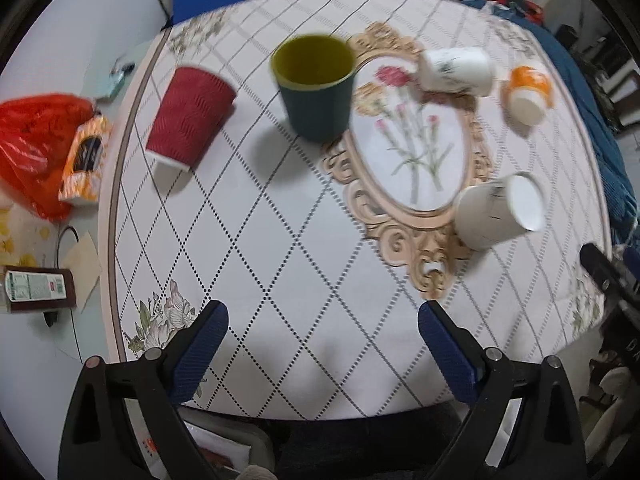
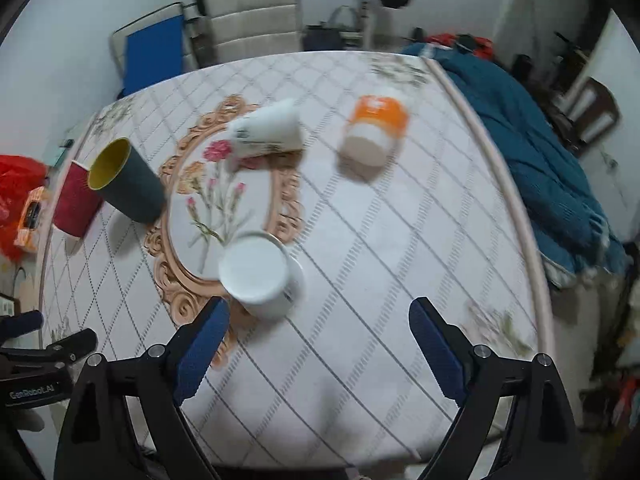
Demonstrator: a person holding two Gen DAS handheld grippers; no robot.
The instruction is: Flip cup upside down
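A dark green cup with a yellow inside [image 1: 314, 86] stands upright, mouth up, on the patterned table; it also shows in the right wrist view [image 2: 124, 180]. A red ribbed paper cup [image 1: 188, 114] stands upside down to its left [image 2: 76, 204]. A white cup [image 1: 498, 210] stands bottom up near the right [image 2: 260, 274]. Another white cup with a print [image 1: 456, 70] and an orange-and-white cup [image 1: 528, 94] stand upside down at the back [image 2: 268, 128] [image 2: 374, 132]. My left gripper [image 1: 322, 324] is open and empty above the near table edge. My right gripper [image 2: 318, 316] is open and empty, just in front of the near white cup.
The tablecloth [image 1: 280, 240] has a diamond grid and a gold-framed flower print [image 1: 416, 148]. A red bag [image 1: 32, 148] and boxes lie on the floor to the left. A blue blanket [image 2: 540, 148] lies to the right. Chairs [image 2: 252, 20] stand behind the table.
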